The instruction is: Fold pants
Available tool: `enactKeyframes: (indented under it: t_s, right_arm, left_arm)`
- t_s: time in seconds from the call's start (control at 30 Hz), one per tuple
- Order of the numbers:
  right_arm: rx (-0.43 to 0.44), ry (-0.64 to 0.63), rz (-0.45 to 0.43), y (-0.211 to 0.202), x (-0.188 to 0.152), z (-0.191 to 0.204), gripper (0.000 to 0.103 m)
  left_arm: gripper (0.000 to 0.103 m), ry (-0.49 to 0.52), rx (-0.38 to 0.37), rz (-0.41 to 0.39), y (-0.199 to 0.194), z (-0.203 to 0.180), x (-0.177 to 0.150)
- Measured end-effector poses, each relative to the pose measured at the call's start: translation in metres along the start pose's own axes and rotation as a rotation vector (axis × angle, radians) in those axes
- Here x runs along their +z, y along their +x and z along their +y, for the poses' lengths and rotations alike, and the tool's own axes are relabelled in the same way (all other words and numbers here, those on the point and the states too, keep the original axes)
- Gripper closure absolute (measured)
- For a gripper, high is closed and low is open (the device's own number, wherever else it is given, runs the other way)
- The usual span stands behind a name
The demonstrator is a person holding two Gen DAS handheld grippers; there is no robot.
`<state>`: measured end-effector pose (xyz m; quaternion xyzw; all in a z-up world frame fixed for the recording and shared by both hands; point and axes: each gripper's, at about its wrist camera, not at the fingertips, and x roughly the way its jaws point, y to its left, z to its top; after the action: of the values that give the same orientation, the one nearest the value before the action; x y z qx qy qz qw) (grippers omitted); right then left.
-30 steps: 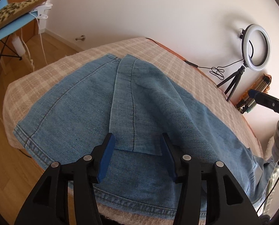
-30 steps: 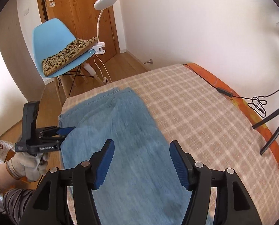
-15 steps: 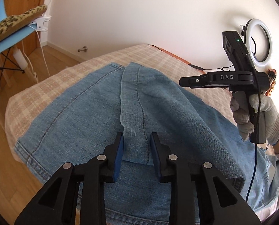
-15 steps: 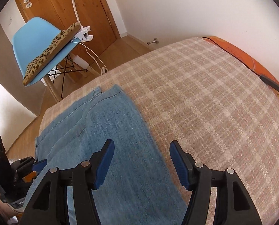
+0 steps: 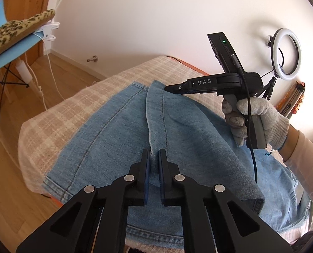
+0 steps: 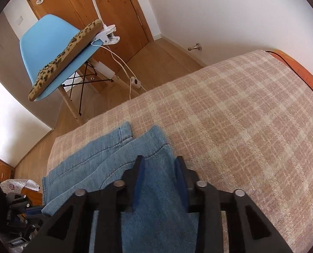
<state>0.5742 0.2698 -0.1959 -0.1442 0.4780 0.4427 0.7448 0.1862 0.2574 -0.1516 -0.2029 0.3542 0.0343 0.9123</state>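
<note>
Left gripper (image 5: 154, 158) has just closed, jaws nearly together, clamped on a fold of the jeans (image 5: 118, 139). Right gripper (image 6: 159, 168) has just been closing, narrow gap, denim of the top leg between the pads; contact unclear. Jeans lie flat on the plaid bedcover (image 6: 230, 109), long axis running 6 to 12 o'clock in the left view, hems toward 12.

Chair: blue chair (image 6: 51, 48), leopard-print cushion (image 6: 68, 52) on seat
Wall side: ring light (image 5: 286, 54)
Behind chair: wooden door (image 6: 97, 6)
Surface: plaid blanket (image 6: 240, 109)
</note>
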Motion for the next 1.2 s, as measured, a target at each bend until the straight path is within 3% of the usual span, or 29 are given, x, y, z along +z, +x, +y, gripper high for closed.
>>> enactKeyframes:
  t_s: [0.07,0.13,0.4,0.67,0.77,0.83,0.87,0.97,1.03,1.07,1.1,1.2]
  right_arm:
    - [-0.024,-0.026,-0.005,-0.004,-0.001,0.007,0.096]
    - [-0.057,-0.032,-0.035,-0.015,-0.002,0.012,0.097]
    - [-0.014,-0.071,-0.130,-0.058,0.014,0.051,0.099]
    - [-0.049,-0.054,-0.075,-0.014,0.019,0.062,0.103]
    - [-0.086,-0.056,-0.053,-0.002,0.016,0.057,0.103]
    - [-0.071,-0.051,-0.046,-0.003,0.016,0.053,0.101]
    - [-0.066,-0.051,-0.046,-0.004,0.016,0.051,0.100]
    - [-0.058,-0.035,-0.034,-0.004,0.017,0.046,0.096]
    - [-0.045,-0.028,-0.022,-0.003,0.017,0.043,0.086]
    - [-0.035,-0.029,-0.014,-0.001,0.017,0.043,0.070]
    - [-0.038,-0.032,-0.010,0.000,0.017,0.044,0.063]
    - [-0.087,-0.058,0.018,0.010,0.017,0.047,0.062]
  left_arm:
    - [0.098,-0.003,0.003,-0.003,-0.001,0.003,0.000]
    - [0.098,-0.013,-0.005,-0.004,-0.004,0.007,0.000]
    - [0.101,-0.030,0.027,-0.044,-0.036,0.034,0.007]
    - [0.102,-0.027,0.111,-0.031,-0.039,0.066,0.011]
    - [0.102,-0.110,0.035,0.016,-0.035,0.083,0.007]
    - [0.102,-0.123,0.036,0.002,-0.038,0.085,0.002]
    - [0.097,-0.138,0.030,0.007,-0.038,0.085,0.000]
    - [0.068,-0.218,-0.022,0.036,-0.033,0.086,-0.005]
    - [0.064,-0.261,-0.033,0.054,-0.027,0.084,-0.007]
    - [0.064,-0.275,-0.031,0.045,-0.026,0.083,-0.008]
    - [0.064,-0.279,-0.029,0.035,-0.026,0.081,-0.008]
    - [0.064,-0.297,-0.018,0.027,-0.027,0.075,-0.008]
